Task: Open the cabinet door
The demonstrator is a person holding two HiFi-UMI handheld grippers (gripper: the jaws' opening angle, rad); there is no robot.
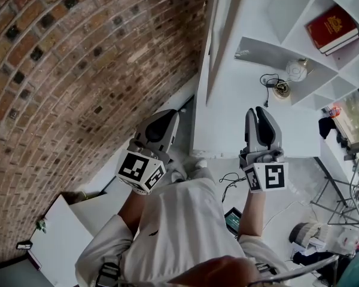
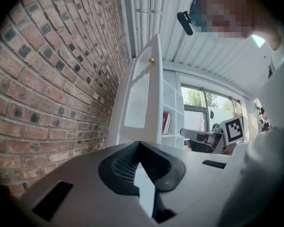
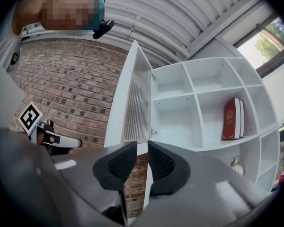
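Observation:
The white cabinet door (image 1: 218,34) stands swung out, edge-on in the head view, next to the brick wall. Its slatted panel (image 3: 135,103) and small brass knob (image 2: 152,60) show in the gripper views. Behind it are the open white shelves (image 3: 194,108). My left gripper (image 1: 164,121) hangs low beside the wall, short of the door, its jaws (image 2: 139,145) shut on nothing. My right gripper (image 1: 258,113) is in front of the cabinet's lower panel. Its jaws (image 3: 142,150) stand a narrow gap apart, nothing between them, touching nothing.
A red book (image 1: 332,28) stands on a shelf. A white round object (image 1: 297,70) and a black cable (image 1: 269,82) lie on a lower shelf. The brick wall (image 1: 78,70) runs along the left. White boards (image 1: 54,232) lie at the lower left, clutter (image 1: 323,238) at the lower right.

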